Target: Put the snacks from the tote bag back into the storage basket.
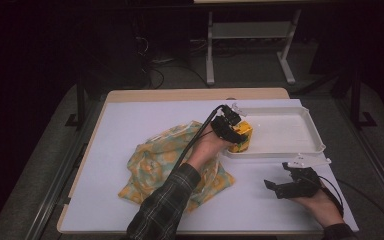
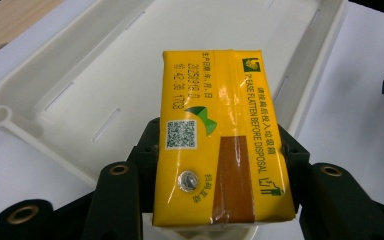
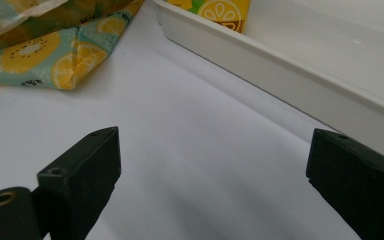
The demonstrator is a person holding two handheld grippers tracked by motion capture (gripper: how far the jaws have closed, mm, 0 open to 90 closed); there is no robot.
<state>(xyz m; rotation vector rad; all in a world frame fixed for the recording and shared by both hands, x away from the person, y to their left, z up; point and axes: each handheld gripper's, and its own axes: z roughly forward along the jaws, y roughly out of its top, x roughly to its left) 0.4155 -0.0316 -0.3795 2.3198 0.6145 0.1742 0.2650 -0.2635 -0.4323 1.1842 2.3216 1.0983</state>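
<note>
The right gripper (image 1: 280, 187) rested on the table (image 1: 120, 115) near the front edge, jaws wide apart. Beyond it, the left gripper (image 1: 240, 134) was clamped on a yellow carton (image 2: 220, 140), held over the tray's (image 1: 312, 131) near-left corner. A fruit-print cloth (image 1: 152, 162) lay crumpled left of the tray.

Looking down over my table: white sheet (image 1: 130, 120) covering most of frame middle. Wooden tabletop (image 1: 195, 94) peeking out as strip along sheet's far edge. White metal stand (image 1: 210, 55) standing on grey floor (image 1: 250, 70), top centre. Black cables (image 1: 155, 75) trailing over floor, upper left of centre.
</note>
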